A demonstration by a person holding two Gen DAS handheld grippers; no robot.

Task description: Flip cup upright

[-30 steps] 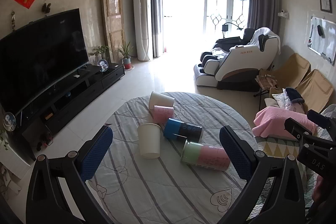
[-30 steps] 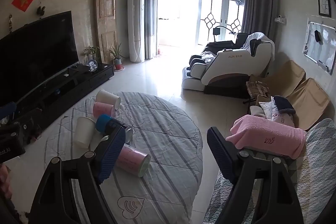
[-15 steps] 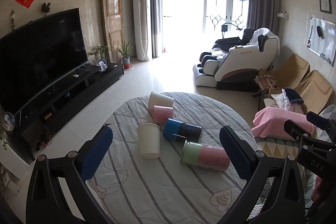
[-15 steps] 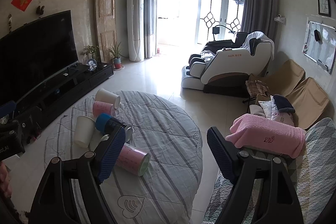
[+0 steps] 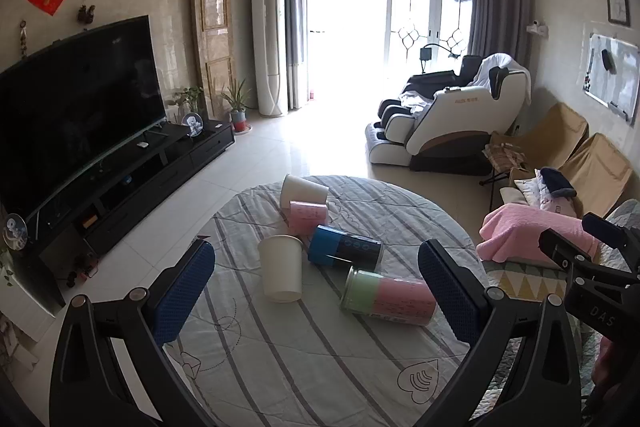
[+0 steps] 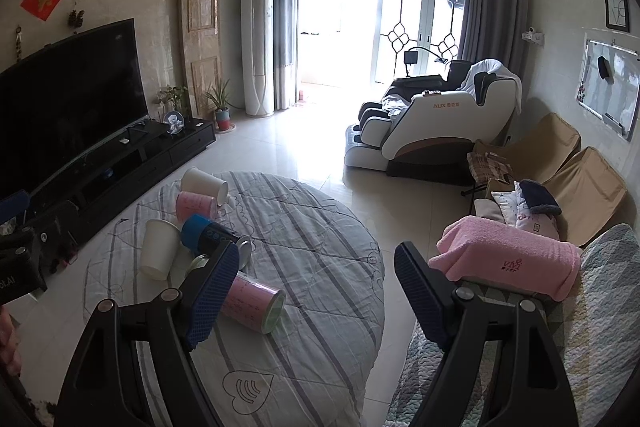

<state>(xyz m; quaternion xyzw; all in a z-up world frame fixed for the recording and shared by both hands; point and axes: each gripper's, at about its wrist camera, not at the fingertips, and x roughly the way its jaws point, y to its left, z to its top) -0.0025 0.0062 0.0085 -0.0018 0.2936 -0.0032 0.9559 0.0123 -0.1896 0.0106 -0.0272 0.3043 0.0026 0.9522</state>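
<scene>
While both tools hover above the round bench (image 5: pixel 320 367), which is covered with a grey striped cloth, none of the cups is gripped. The left gripper (image 5: pixel 316 285) fills the lower part of the left wrist view, its blue-padded fingers (image 5: pixel 182 293) spread wide with nothing between them. The right gripper (image 6: pixel 316 289) sits low in the right wrist view, its fingers (image 6: pixel 420 293) likewise spread and empty.

Five cups lie on their sides at the centre of the left wrist view:
- The white cup (image 5: pixel 280 273) lies just left of centre, with its mouth toward the upper part of the frame.
- The blue and black cup (image 5: pixel 346 249) lies just beside it on the right; whether they touch cannot be told.
- The green and pink cup (image 5: pixel 388 297) lies below and right of the blue one, near the right-hand finger.
- The pink cup (image 5: pixel 308 217) lies above the blue one.
- A second white cup (image 5: pixel 302 191) lies at the far edge of the bench, against the pink cup.

In the right wrist view the same group appears at lower left, partly hidden by the left-hand finger.

A pink towel (image 6: pixel 508 259) rests at the right of the frame on a sofa (image 6: pixel 592 307). A black television (image 5: pixel 76 99) occupies the left side, and a white massage chair (image 5: pixel 448 123) stands at upper right.
</scene>
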